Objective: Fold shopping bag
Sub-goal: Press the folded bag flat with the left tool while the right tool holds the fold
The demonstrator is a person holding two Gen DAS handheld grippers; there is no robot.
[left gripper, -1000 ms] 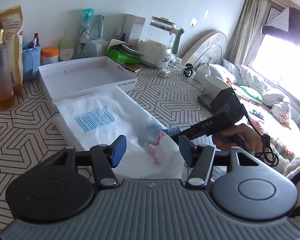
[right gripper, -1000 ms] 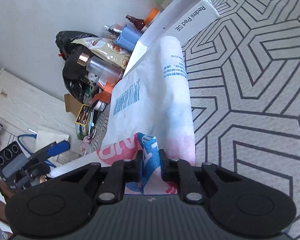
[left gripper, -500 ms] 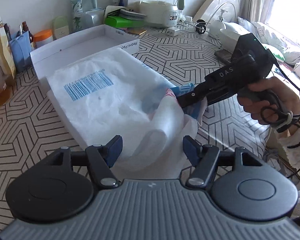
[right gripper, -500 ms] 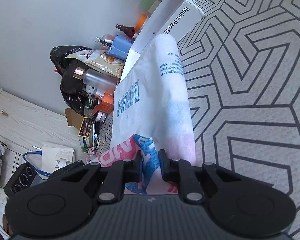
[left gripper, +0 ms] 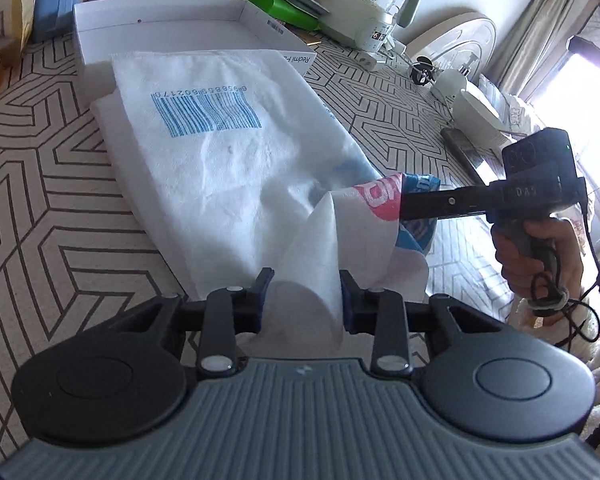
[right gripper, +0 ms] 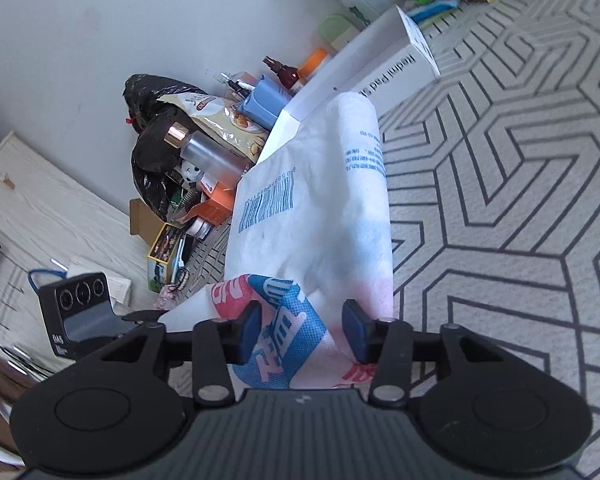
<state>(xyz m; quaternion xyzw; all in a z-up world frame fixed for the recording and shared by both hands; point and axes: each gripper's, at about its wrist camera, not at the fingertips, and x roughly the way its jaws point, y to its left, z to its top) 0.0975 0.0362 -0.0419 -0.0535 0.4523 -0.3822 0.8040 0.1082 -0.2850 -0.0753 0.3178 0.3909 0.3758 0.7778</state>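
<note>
Patterned in grey lines on a pale ground, the tabletop (left gripper: 52, 184) fills most of both views, with a white wall behind it and a bright curtained window off to one side. Along the wall stand bottles, packets, a green case and a white kettle (left gripper: 376, 12).

Your shopping bag (left gripper: 228, 152) lies flat in the middle of the table. It is white, with a blue barcode (left gripper: 206, 114) printed on the upper face. Its far end rests against an open white box (left gripper: 180, 20). The near end of the bag is lifted and folded back, showing a red and blue print (right gripper: 278, 336) on its underside.

Your left gripper (left gripper: 302, 296) sits at the near edge of the bag. Its jaws have just been closing, and a raised fold of white fabric stands between them, touching or nearly touching the pads; I cannot tell whether it is truly pinched.

Your right gripper (right gripper: 300, 330) comes in from the bag's side. Its jaws have just been opening and now stand apart, with the printed corner lying loose between them, not pressed by either pad. In the left view its fingers reach in under the printed flap, and your hand (left gripper: 540, 256) wraps the handle with a black cord looped beneath it.
</note>
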